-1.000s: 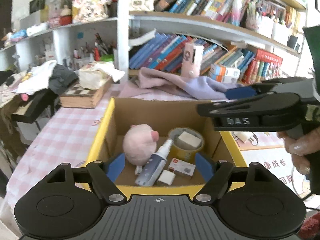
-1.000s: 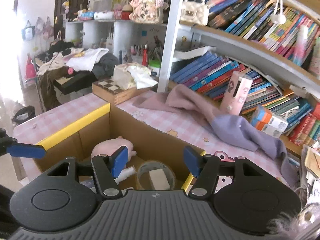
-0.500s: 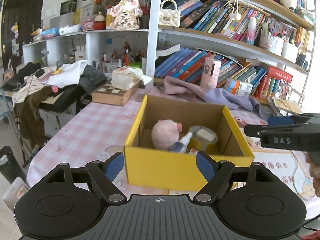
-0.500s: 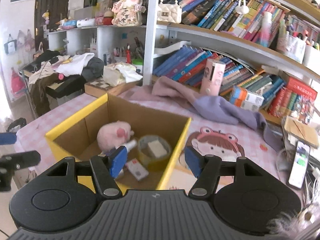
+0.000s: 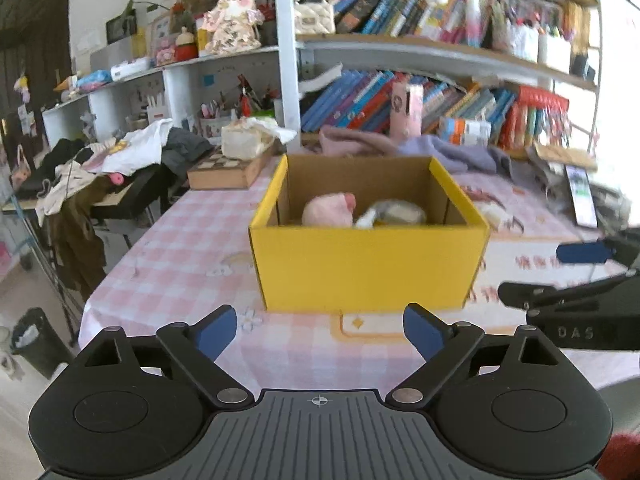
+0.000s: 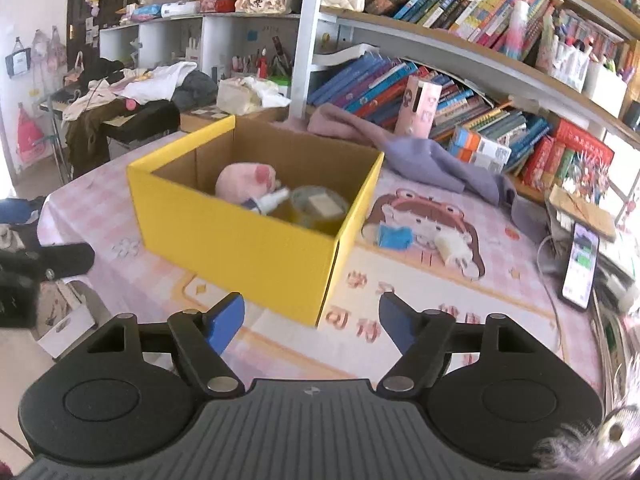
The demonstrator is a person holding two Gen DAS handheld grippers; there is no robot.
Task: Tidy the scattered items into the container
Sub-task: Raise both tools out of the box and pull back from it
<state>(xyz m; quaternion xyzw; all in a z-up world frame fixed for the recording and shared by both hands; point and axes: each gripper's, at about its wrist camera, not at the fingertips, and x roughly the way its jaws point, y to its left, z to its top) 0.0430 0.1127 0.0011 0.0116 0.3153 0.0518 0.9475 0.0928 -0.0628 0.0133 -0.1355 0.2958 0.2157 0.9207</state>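
Jaws opening, empty, on my left gripper (image 5: 320, 330) and right gripper (image 6: 312, 322), both near the yellow cardboard box (image 6: 240, 240), clear for remaining clutter.

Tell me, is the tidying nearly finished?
Nearly. The pink plush, spray bottle and tape roll already lie in the yellow box. Neither the left tool nor the right tool holds anything; their jaws are opening. A blue item and white plug still lie on the table.
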